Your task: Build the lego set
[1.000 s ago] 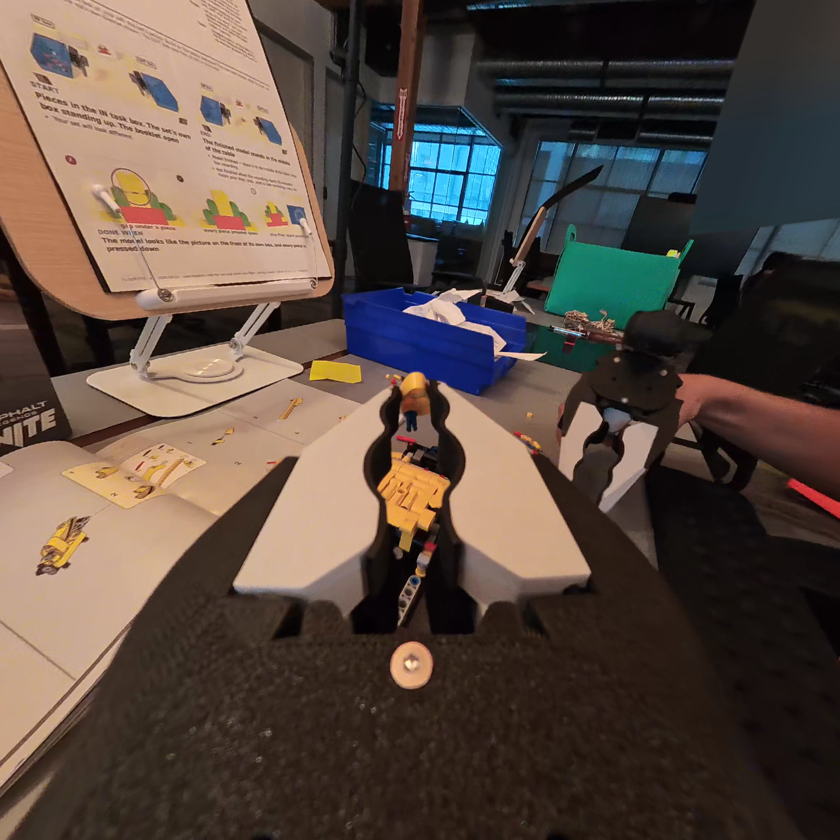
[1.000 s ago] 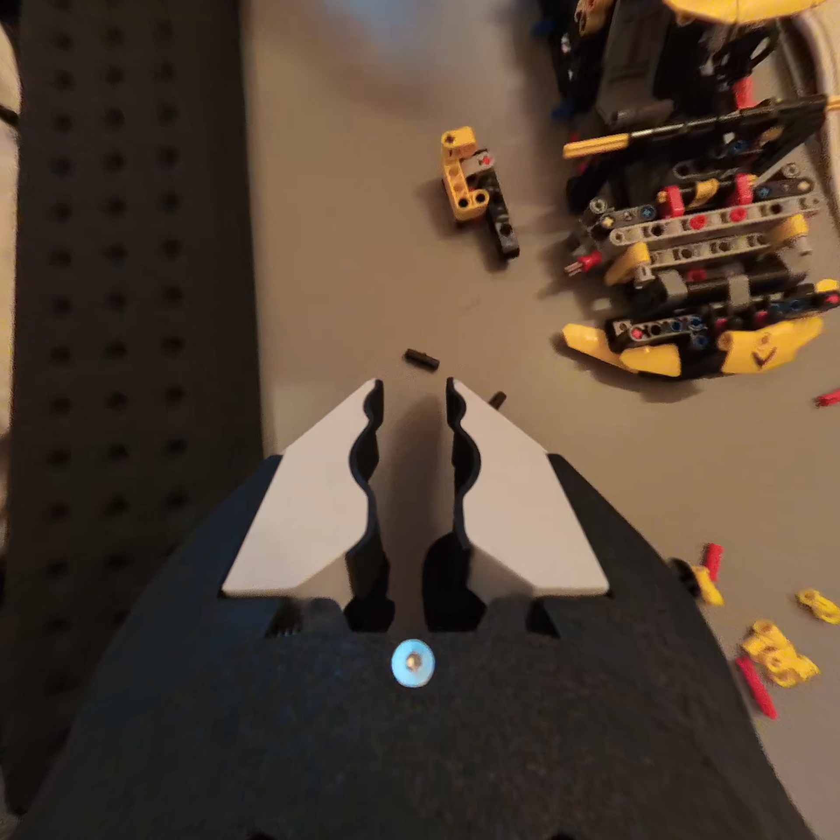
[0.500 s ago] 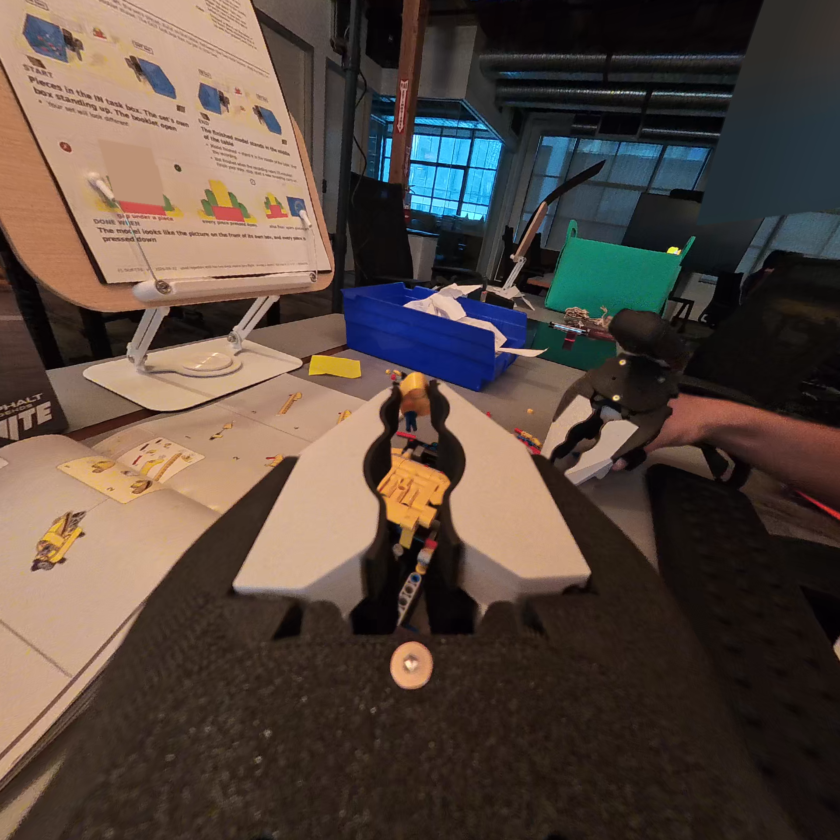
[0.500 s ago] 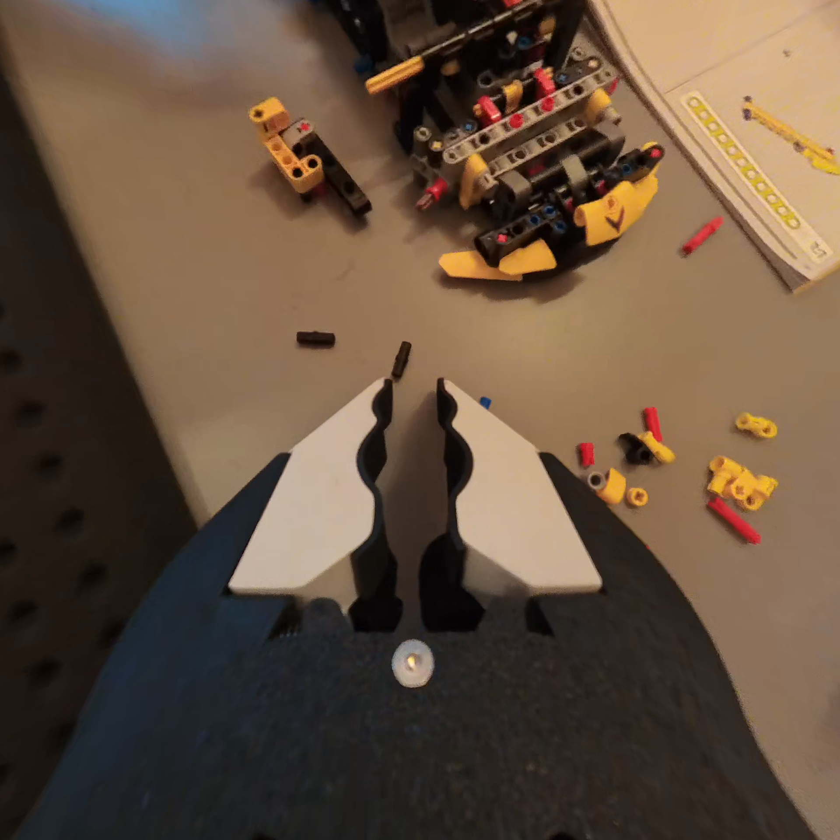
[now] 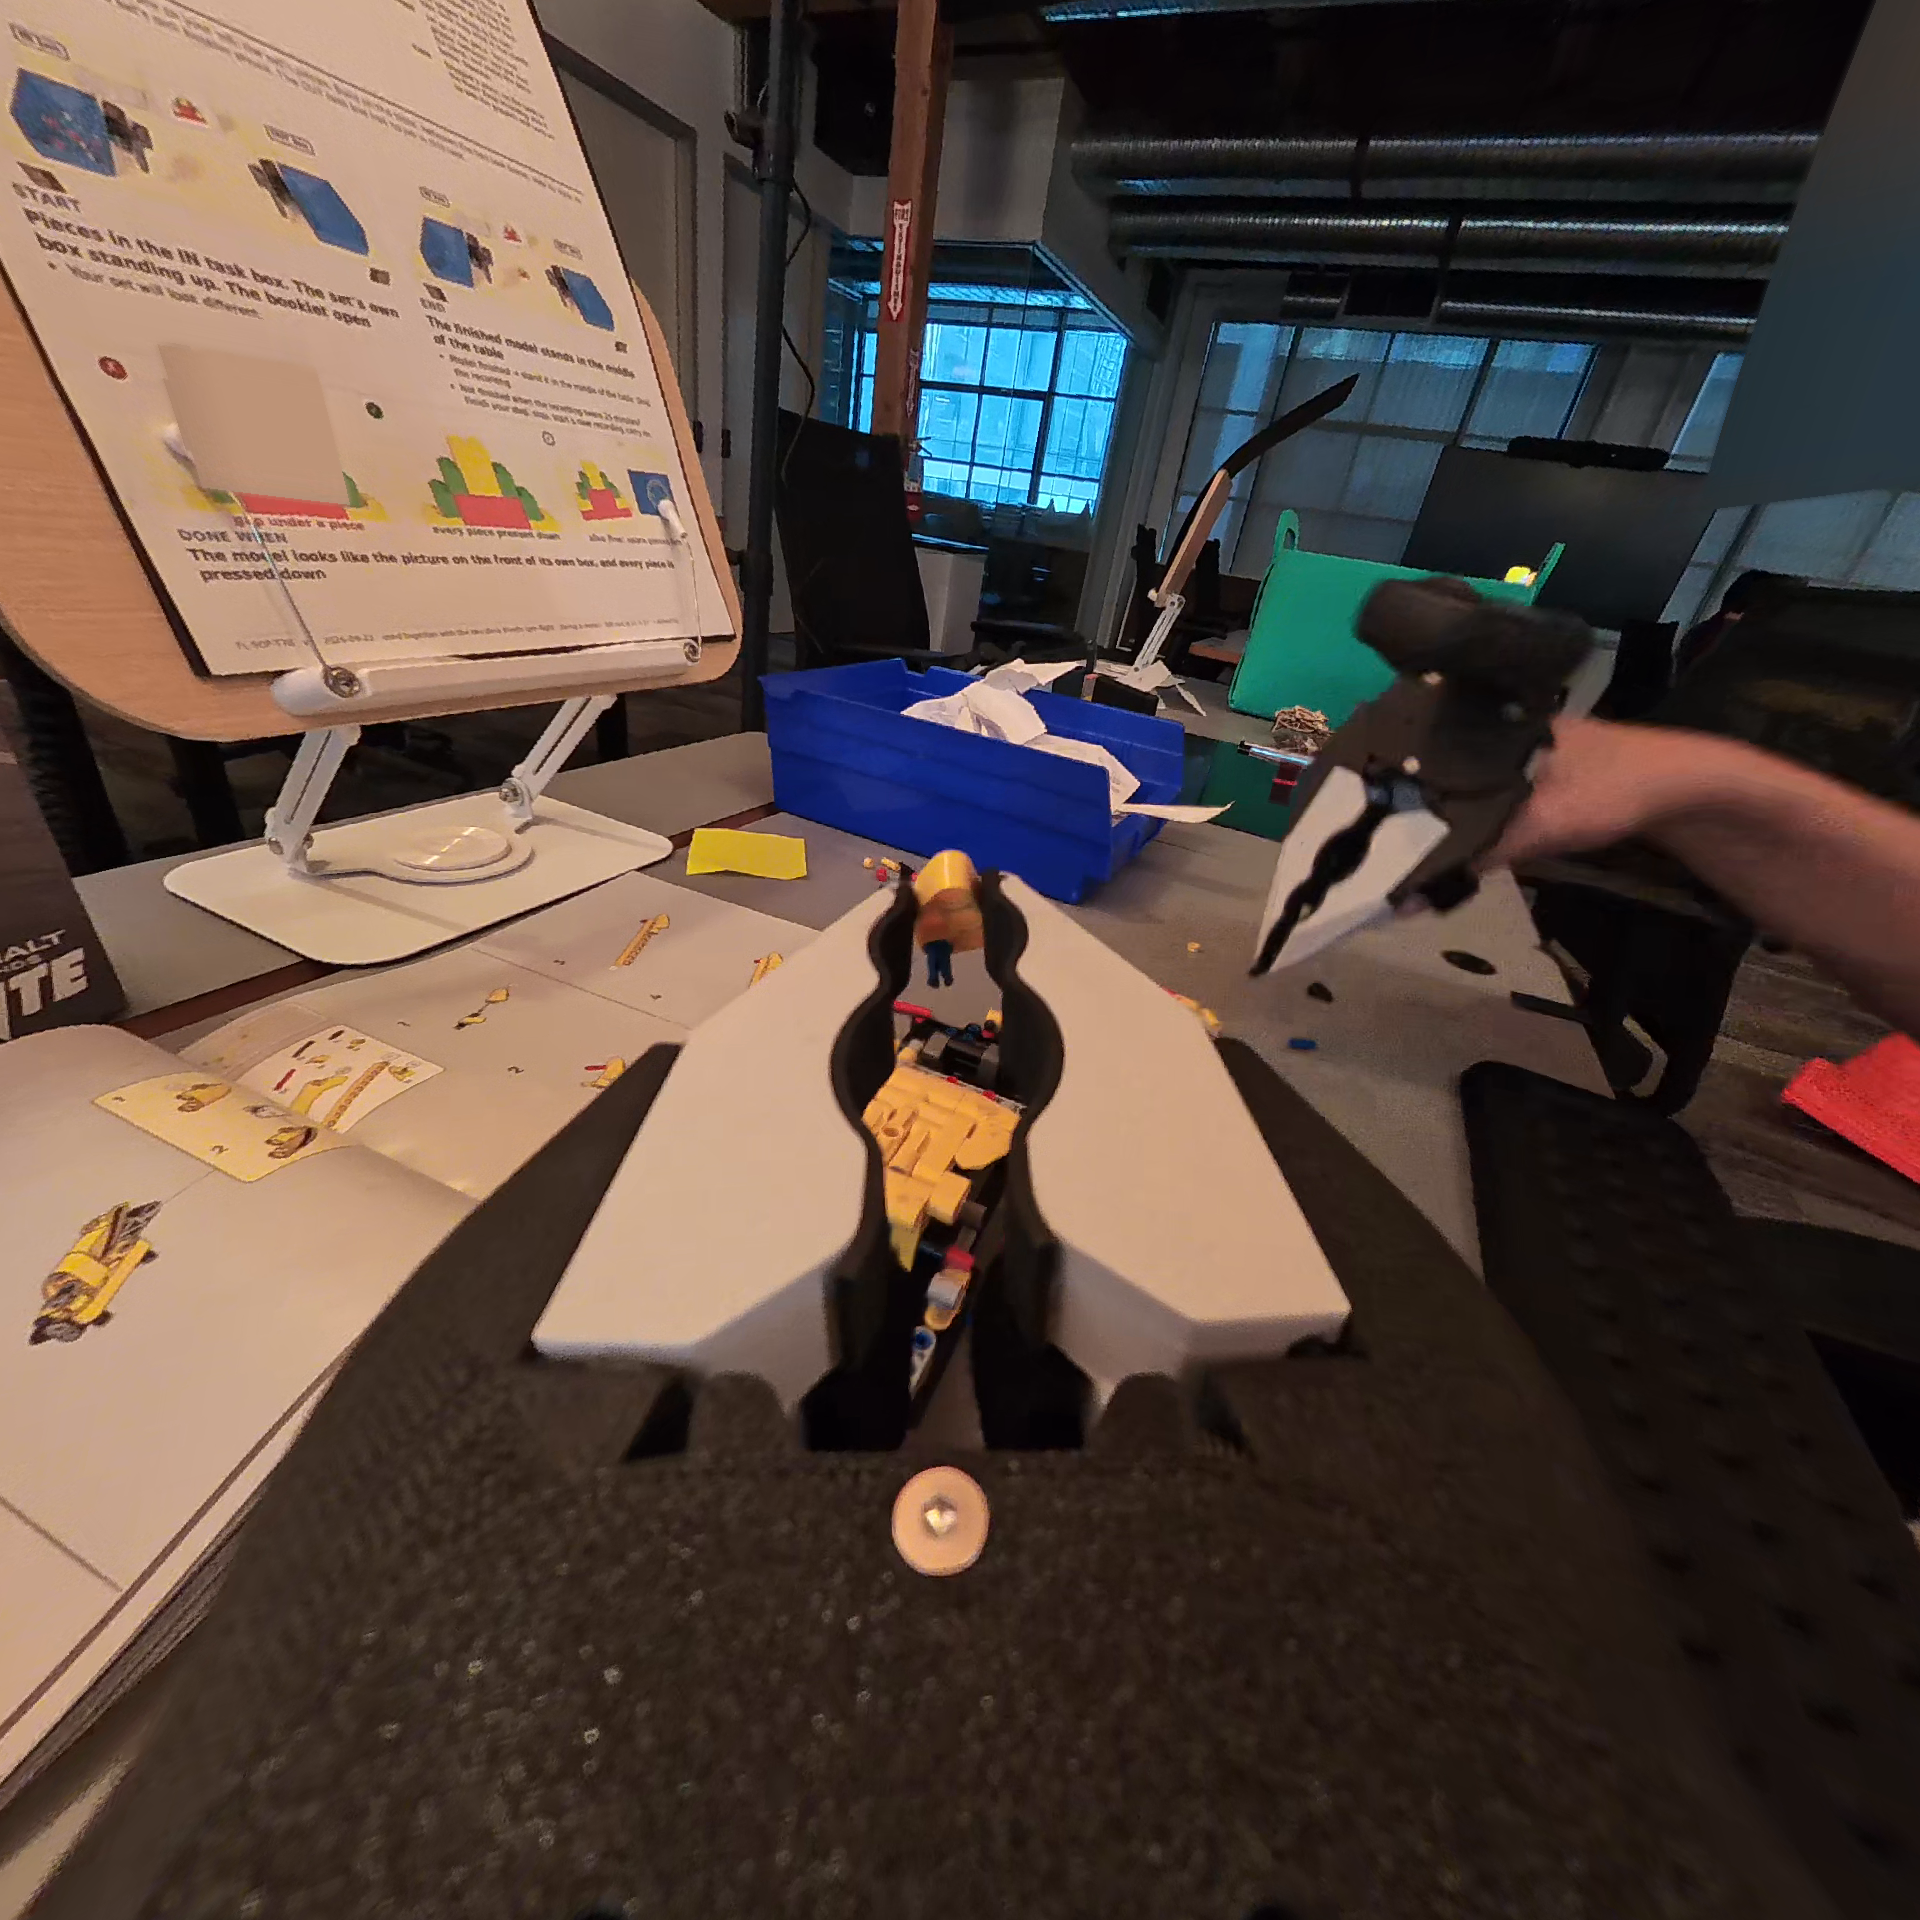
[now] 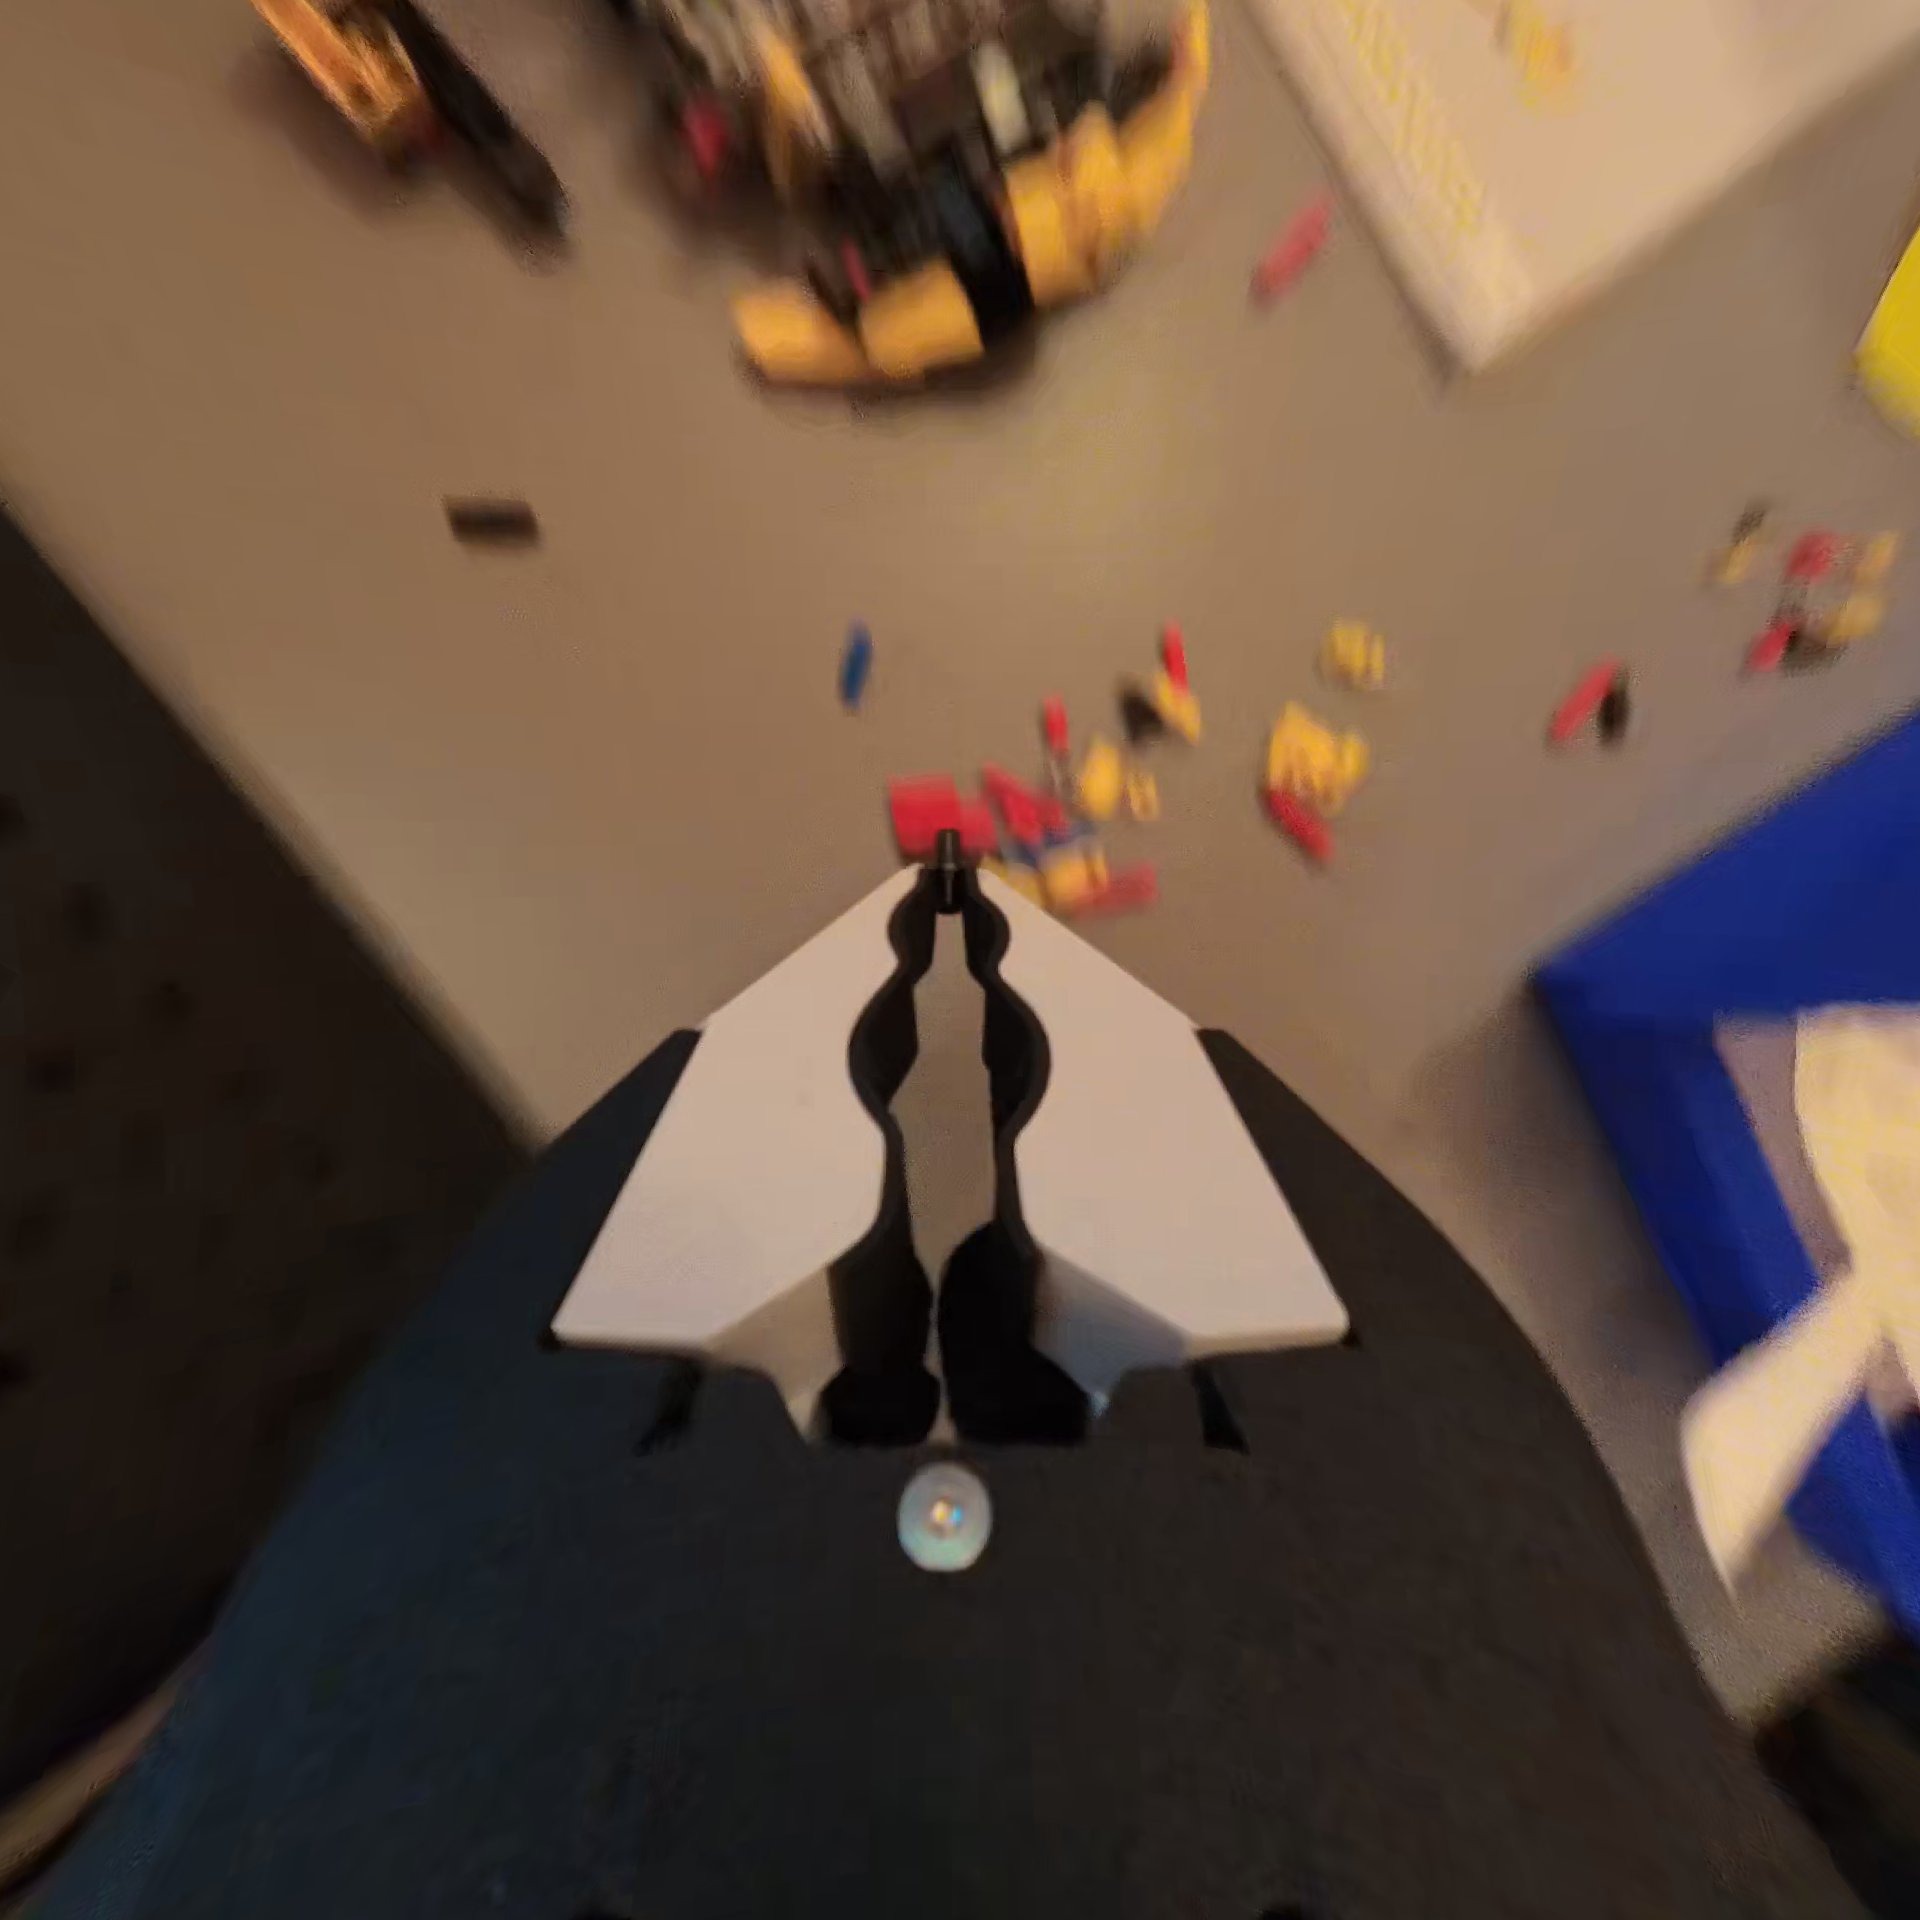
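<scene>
Fingers of the left gripper [image 5: 943, 914] fill the centre of the left wrist view, nearly closed w/ their tips clamped on a small yellow piece [image 5: 948, 902] that has a blue pin hanging under it. Thru the gap behind the tips shows the yellow-and-black lego model [image 5: 940, 1138], lower centre, on the grey table [image 5: 1382, 1023]. Open instruction booklet [image 5: 260, 1164] lies at left; a stand w/ a printed sheet [image 5: 343, 343] rises upper left; blue bin [image 5: 966, 774] holding crumpled paper sits mid-frame, a yellow slip [image 5: 746, 854] just beside it. At right the right gripper [image 5: 1273, 951] (motion-blurred) hangs above the table, tips pointing down-left, held by a hand [image 5: 1590, 784]. Right wrist view, very blurred: right gripper [image 6: 945, 883] almost closed, pinching a small black pin [image 6: 945, 854] that sticks out past the tips. Below lie scattered red, yellow & blue loose pieces [image 6: 1101, 790] mid-frame, the lego model [image 6: 966, 177] at top centre, another black pin [image 6: 490, 520] upper left, the blue bin [image 6: 1714, 997] at right, booklet corner [image 6: 1455, 166] upper right.
</scene>
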Motion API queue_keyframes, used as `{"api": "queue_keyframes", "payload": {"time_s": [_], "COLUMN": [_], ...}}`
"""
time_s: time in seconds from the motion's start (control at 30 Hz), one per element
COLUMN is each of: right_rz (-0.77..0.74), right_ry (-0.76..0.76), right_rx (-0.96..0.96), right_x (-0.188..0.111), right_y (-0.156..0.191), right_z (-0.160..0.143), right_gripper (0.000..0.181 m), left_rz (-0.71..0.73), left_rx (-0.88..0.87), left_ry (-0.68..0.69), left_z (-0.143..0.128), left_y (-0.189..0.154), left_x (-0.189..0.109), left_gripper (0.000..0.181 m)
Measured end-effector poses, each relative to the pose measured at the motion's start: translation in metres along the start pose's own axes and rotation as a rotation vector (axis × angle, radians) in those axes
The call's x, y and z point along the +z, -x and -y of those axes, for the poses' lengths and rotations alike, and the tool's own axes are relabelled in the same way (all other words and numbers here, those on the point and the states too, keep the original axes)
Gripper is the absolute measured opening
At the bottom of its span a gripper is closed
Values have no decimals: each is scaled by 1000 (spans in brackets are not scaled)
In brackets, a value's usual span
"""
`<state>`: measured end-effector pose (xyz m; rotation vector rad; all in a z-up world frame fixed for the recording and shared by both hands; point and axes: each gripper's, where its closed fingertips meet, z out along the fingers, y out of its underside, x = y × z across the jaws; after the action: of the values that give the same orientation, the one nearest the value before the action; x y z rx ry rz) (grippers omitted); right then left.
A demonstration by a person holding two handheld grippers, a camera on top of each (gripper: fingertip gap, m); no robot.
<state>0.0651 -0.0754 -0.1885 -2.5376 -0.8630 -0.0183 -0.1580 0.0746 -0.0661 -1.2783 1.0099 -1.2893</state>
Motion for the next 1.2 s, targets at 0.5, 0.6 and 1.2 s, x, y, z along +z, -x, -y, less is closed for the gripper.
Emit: {"api": "queue_keyframes", "payload": {"time_s": [0.5,0.6,1.2], "right_rz": [179,170,173], "right_ry": [1106,1126,1151], "right_rx": [303,309,306], "right_x": [-57,-57,-51], "right_y": [-33,-35,-35], "right_z": [-187,-189,-200], "right_gripper": [4,4,4], "left_rz": [-16,-18,-21], "left_rx": [30,36,53], "left_ry": [24,30,41], "left_z": [-5,-6,-8], "left_y": [-9,-10,-12], "left_x": [5,6,7], "left_gripper": [13,13,13]}}
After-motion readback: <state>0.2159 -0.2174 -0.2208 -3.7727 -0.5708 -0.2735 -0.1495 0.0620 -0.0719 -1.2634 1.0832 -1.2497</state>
